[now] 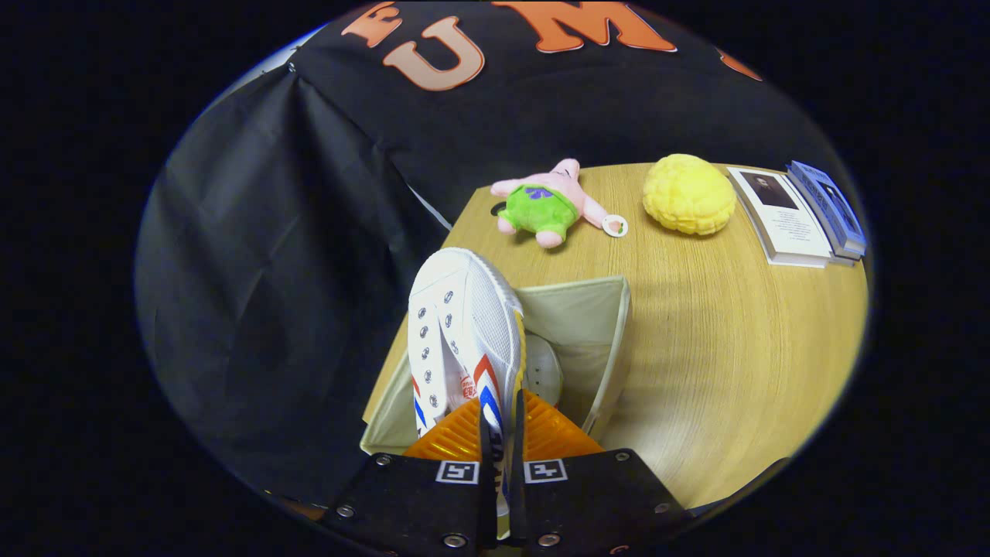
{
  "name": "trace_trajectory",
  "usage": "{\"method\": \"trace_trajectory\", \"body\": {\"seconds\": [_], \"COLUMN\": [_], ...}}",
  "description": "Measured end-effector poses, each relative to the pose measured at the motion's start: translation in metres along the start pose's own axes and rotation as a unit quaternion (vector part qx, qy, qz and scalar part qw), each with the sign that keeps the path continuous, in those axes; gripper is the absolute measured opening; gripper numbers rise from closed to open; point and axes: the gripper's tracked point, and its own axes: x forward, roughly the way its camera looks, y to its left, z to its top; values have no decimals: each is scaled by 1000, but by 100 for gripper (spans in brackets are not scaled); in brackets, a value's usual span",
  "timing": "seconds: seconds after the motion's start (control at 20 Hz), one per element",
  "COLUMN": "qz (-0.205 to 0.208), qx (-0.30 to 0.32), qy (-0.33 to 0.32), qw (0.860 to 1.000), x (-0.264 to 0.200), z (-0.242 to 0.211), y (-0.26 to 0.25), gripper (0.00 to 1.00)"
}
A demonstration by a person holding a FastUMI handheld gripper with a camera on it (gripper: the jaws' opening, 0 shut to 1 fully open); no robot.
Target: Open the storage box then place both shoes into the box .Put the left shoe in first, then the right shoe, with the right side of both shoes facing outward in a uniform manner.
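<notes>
My gripper (501,433) is shut on a white canvas shoe (464,325) with red and blue stripes, pinching its side wall near the heel. The shoe hangs toe-forward over the open beige fabric storage box (611,340), which stands at the near left corner of the wooden table (735,348). Inside the box, just right of the held shoe, part of another white shoe (545,370) shows. The rest of the box's inside is hidden by the shoe and my fingers.
Beyond the box lie a pink and green plush toy (545,205) with a white ring tag, a yellow bumpy ball (688,193), and a stack of booklets (804,213) at the far right. Black cloth hangs left of the table edge.
</notes>
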Motion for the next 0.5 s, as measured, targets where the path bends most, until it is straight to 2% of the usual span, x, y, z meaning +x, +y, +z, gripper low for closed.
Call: {"method": "trace_trajectory", "body": {"seconds": [0.1,0.5], "qz": [-13,-61], "qx": [13,42], "qy": [20,24], "qw": [1000,997], "x": [11,31], "z": [-14,-12], "y": [-7,-16], "gripper": [7,8]}}
